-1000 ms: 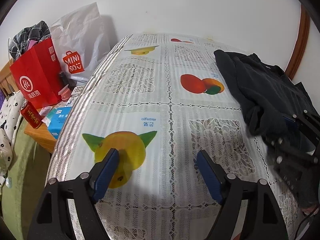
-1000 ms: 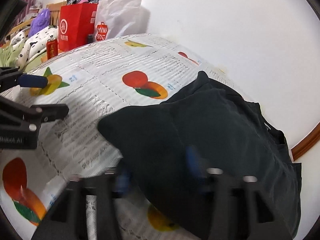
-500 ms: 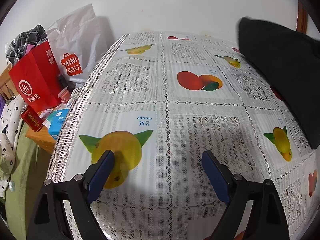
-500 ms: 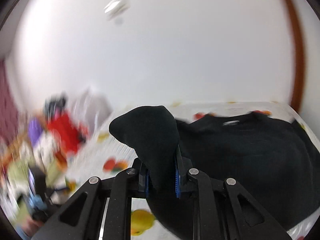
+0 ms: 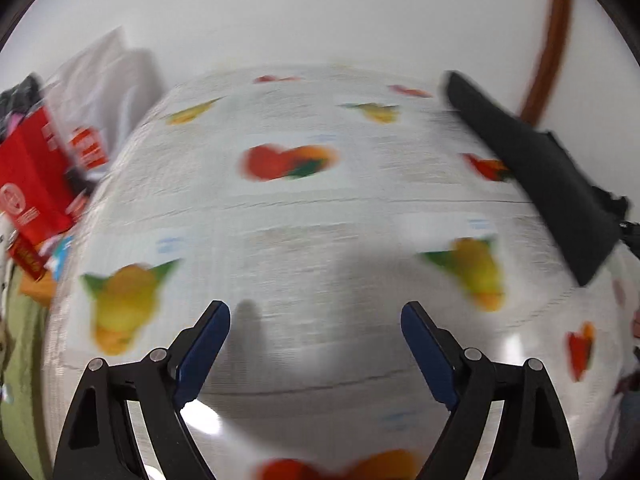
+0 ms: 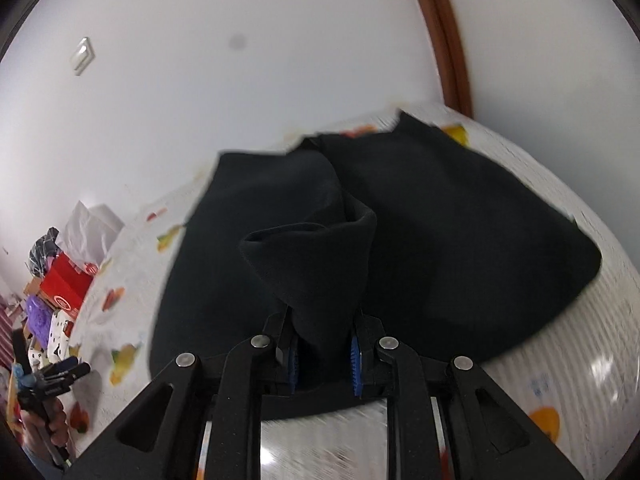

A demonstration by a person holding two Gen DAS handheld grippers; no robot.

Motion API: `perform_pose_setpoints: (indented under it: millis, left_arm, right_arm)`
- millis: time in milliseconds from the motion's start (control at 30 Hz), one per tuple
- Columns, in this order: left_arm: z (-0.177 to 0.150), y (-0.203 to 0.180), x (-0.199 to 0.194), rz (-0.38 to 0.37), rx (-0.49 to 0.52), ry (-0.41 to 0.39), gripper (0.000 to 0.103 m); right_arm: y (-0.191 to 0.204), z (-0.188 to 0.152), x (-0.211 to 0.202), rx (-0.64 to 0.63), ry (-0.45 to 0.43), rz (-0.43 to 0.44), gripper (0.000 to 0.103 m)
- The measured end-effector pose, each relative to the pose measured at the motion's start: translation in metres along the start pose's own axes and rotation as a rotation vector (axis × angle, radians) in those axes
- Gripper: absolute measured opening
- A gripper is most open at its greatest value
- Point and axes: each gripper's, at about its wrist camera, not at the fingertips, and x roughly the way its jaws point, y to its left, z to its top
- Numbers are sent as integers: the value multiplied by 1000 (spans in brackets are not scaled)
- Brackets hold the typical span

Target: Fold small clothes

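Observation:
A black garment (image 6: 420, 216) lies spread over the fruit-print tablecloth (image 6: 580, 320). My right gripper (image 6: 324, 356) is shut on a bunched fold of the garment, lifted above the rest of the cloth. In the left wrist view the black garment (image 5: 544, 176) hangs as a stretched edge at the far right, above the tablecloth (image 5: 300, 240). My left gripper (image 5: 316, 340) is open and empty over the tablecloth, well left of the garment. The left gripper also shows in the right wrist view (image 6: 60, 372) at the lower left.
A red paper bag (image 5: 28, 184) and a white shopping bag (image 5: 108, 92) stand past the table's left edge, against the white wall. A brown door frame (image 5: 548, 40) rises at the back right. The left wrist view is motion-blurred.
My right gripper closed on the black garment, lifted it and pulled it out over the table. The left gripper stayed open and swung its view to the right.

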Motion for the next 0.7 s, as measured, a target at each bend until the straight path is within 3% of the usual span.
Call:
perform_pose_setpoints:
  millis: [100, 133, 233, 333, 533, 700]
  left_arm:
    - [7, -41, -7, -76, 39, -26, 86]
    - [10, -54, -8, -104, 47, -29, 86]
    - [16, -101, -4, -195, 104, -18, 86]
    - [19, -150, 3, -216, 192, -3, 86]
    - [20, -206, 15, -304, 246, 18, 86]
    - [17, -232, 27, -273, 280, 11, 80]
  right_arm:
    - [-7, 1, -12, -27, -55, -23, 31]
    - [-9, 2, -12, -22, -56, -16, 38]
    - [-13, 11, -1, -27, -32, 5, 44]
    - [-12, 14, 8, -27, -22, 17, 44]
    - [-24, 10, 2, -64, -44, -8, 38]
    - [-26, 0, 4, -121, -22, -52, 32]
